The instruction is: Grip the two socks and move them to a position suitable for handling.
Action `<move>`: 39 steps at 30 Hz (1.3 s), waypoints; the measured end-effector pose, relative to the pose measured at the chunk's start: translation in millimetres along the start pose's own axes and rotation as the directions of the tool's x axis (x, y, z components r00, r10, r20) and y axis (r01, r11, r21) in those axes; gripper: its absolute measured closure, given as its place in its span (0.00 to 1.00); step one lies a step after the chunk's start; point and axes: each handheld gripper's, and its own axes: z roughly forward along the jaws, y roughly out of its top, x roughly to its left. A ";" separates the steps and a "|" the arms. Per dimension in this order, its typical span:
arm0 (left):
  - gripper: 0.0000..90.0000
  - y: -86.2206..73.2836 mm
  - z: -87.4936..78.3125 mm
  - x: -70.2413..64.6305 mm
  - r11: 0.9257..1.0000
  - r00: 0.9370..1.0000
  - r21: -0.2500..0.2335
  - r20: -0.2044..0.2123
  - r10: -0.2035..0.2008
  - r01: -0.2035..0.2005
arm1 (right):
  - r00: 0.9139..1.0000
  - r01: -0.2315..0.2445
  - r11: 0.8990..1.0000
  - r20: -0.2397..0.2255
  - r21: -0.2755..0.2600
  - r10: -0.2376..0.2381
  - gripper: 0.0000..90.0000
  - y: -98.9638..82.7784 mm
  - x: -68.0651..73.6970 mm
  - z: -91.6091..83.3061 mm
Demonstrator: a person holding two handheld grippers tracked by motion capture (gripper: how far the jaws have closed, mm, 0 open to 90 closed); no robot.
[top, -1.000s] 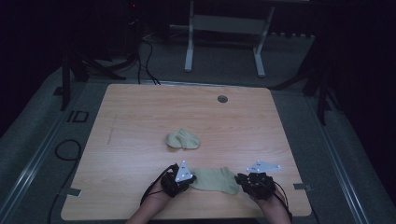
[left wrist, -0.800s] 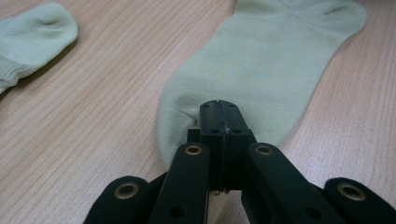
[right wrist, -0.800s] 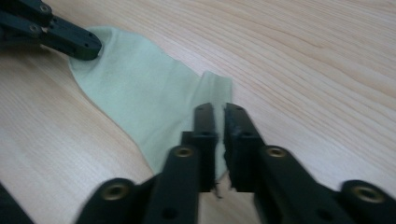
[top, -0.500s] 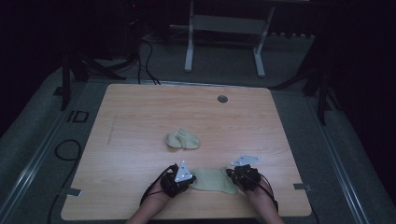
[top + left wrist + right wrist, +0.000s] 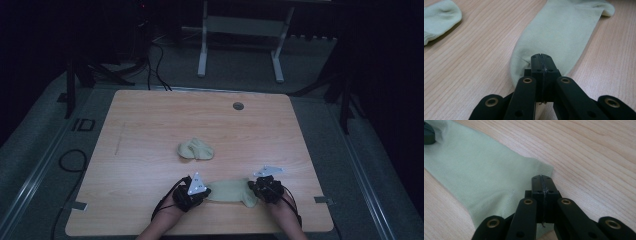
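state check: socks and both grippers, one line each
flat sock: spread flat on the table, pinched at both ends
bunched sock: crumpled, lying free mid-table
left gripper: shut on the flat sock's end
right gripper: shut on its opposite end

A second, bunched-up pale green sock (image 5: 196,149) lies mid-worktop (image 5: 150,125); a small round grommet (image 5: 238,106) sits near the far edge.

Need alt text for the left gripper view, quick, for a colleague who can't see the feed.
The left gripper, jaws shut, pinches one end of a pale green sock that lies flat on the wooden table and stretches away from the camera. The edge of a second sock sits at the upper left, apart from the first.
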 end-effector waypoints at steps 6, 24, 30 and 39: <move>0.81 1.6 -0.8 -0.5 1.000 0.999 0.000 -0.022 -0.027 0.027 | 1.000 -0.011 1.000 -0.029 -0.001 0.011 0.86 3.7 -0.3 -3.1; 0.58 -16.3 -40.5 7.6 0.992 0.992 -0.046 -0.025 -0.121 0.120 | 0.997 0.041 0.998 -0.063 -0.052 -0.044 0.57 64.9 15.4 -2.4; 0.50 -23.3 -46.1 9.9 0.992 0.991 -0.033 -0.052 -0.124 0.123 | 0.995 0.068 0.995 -0.069 -0.072 -0.073 0.56 104.5 29.2 10.6; 0.46 -40.1 -56.8 17.2 0.983 0.981 -0.044 -0.071 -0.179 0.176 | 0.982 0.151 0.987 -0.109 -0.063 -0.157 0.54 154.2 60.4 40.2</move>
